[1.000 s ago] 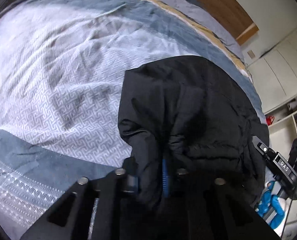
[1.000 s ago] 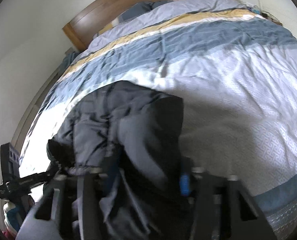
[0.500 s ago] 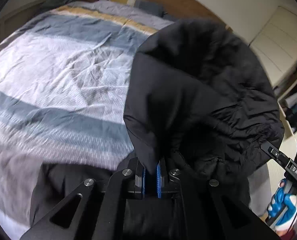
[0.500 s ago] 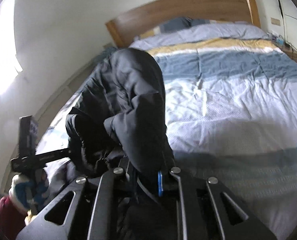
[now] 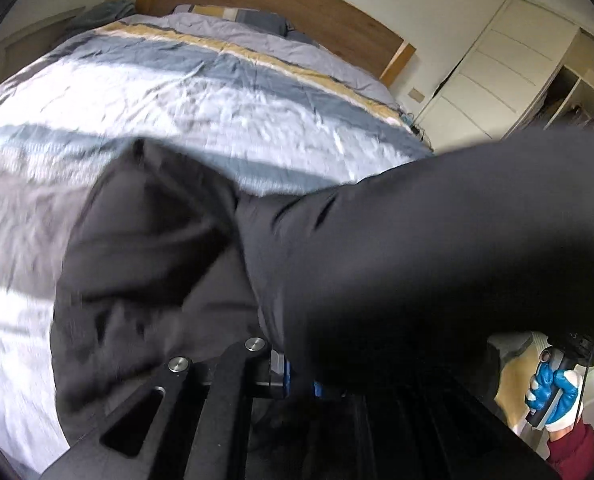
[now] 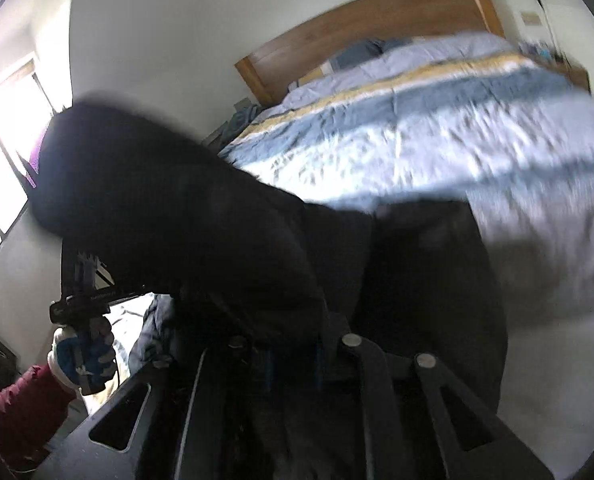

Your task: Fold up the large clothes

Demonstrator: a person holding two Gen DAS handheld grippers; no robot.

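Observation:
A large black padded jacket [image 5: 397, 264] hangs lifted in the air between both grippers, above the near end of the bed [image 5: 185, 92]. My left gripper [image 5: 299, 372] is shut on one edge of the jacket, its blue pads pinching the cloth. My right gripper [image 6: 293, 360] is shut on another edge of the jacket [image 6: 185, 216]; its pads are mostly buried in dark fabric. Part of the jacket droops down over the bedcover in both views. The other hand's gripper handle shows in each view, at the right [image 5: 553, 380] and at the left [image 6: 83, 344].
The bed has a blue, white and yellow striped cover [image 6: 437, 120] and a wooden headboard [image 5: 281, 4]. A white wardrobe [image 5: 497, 64] stands right of the bed. A bright window [image 6: 1, 128] is on the left wall. More bedding lies low at the left [image 6: 153, 328].
Both grippers have lifted the jacket off the bed and spread apart, stretching it out between them. The views have tilted up toward the headboard; both are motion-blurred now.

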